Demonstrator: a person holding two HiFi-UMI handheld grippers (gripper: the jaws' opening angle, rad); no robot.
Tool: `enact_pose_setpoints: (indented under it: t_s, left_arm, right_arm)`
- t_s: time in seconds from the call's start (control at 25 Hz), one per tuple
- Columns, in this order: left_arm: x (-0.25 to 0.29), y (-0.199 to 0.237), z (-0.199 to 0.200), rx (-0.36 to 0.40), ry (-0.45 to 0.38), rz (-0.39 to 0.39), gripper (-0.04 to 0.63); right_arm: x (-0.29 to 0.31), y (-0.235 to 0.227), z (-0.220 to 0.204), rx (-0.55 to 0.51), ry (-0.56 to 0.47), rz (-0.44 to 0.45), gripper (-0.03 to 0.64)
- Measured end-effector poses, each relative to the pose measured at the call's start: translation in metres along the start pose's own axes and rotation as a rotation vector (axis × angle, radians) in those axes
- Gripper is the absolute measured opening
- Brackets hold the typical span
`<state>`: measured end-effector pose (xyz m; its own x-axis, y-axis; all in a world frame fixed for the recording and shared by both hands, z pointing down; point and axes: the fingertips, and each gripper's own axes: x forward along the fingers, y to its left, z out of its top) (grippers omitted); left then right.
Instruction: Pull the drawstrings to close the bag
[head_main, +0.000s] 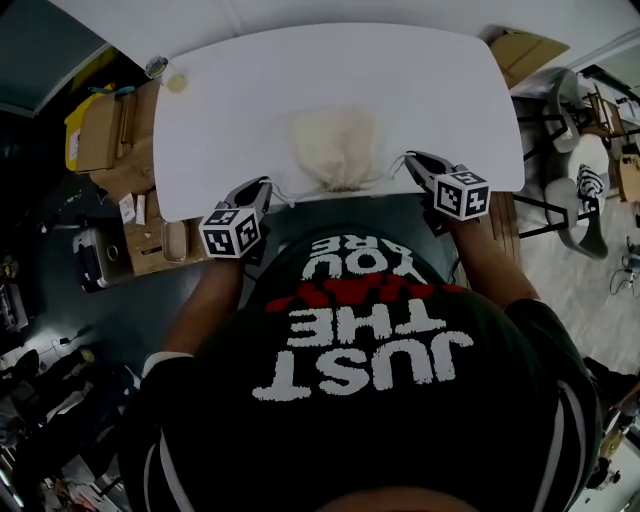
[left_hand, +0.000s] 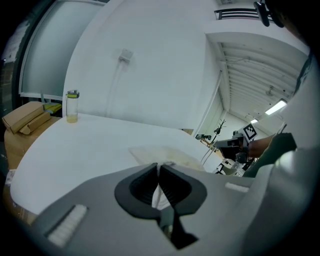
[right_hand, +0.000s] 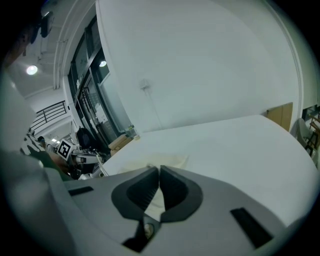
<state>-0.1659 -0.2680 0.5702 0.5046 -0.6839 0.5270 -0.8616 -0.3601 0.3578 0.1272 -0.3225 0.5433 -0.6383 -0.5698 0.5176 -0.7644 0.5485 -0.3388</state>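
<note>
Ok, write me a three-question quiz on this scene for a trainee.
1. True or false: the bag lies on the floor.
2. Fill in: in the head view, the jar stands at the table's far ___ corner.
3. Choose: the left gripper and right gripper are each shut on A) a drawstring, B) a cup, C) nothing.

Key: 1 false, it lies on the table. 2 left. 3 A.
</note>
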Motion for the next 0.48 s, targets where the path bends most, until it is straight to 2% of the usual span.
enact_pose_setpoints:
  t_s: [0.48]
  left_arm:
    - [-0.0035,0.003,0.0015,-0.007,-0.006,0.012,0.012]
  right_arm:
    - [0.0032,0.0001,-0.0003,-0.006,0.009,0.002,0.011]
